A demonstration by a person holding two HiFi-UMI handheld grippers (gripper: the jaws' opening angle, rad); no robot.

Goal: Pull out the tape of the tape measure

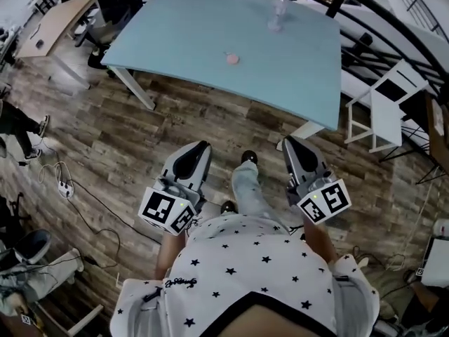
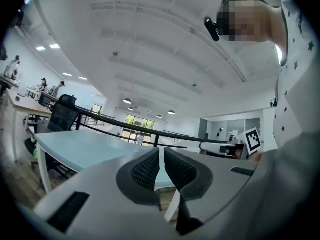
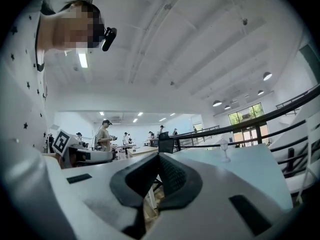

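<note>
The left gripper (image 1: 198, 148) and right gripper (image 1: 292, 144) are held level and side by side at the person's waist. Each has its jaws pressed together on nothing. Their cubes (image 1: 167, 210) carry black-and-white square markers. Farther off, the pink tape measure (image 1: 232, 59) lies on the blue table (image 1: 182, 41), well apart from both grippers. A clear bottle (image 1: 277, 16) stands beyond it, to the right.

The worktop (image 1: 210, 27) is showing a smooth matt pale-blue top; the floor (image 1: 140, 139) is looking like grained wood planks. Both left gripper (image 2: 161, 154) & right gripper (image 3: 156, 161) are showing matt grey plastic shells w/ black dimpled pads (image 2: 147, 170); the shirt (image 1: 245, 258) is reading as cloth.
</note>
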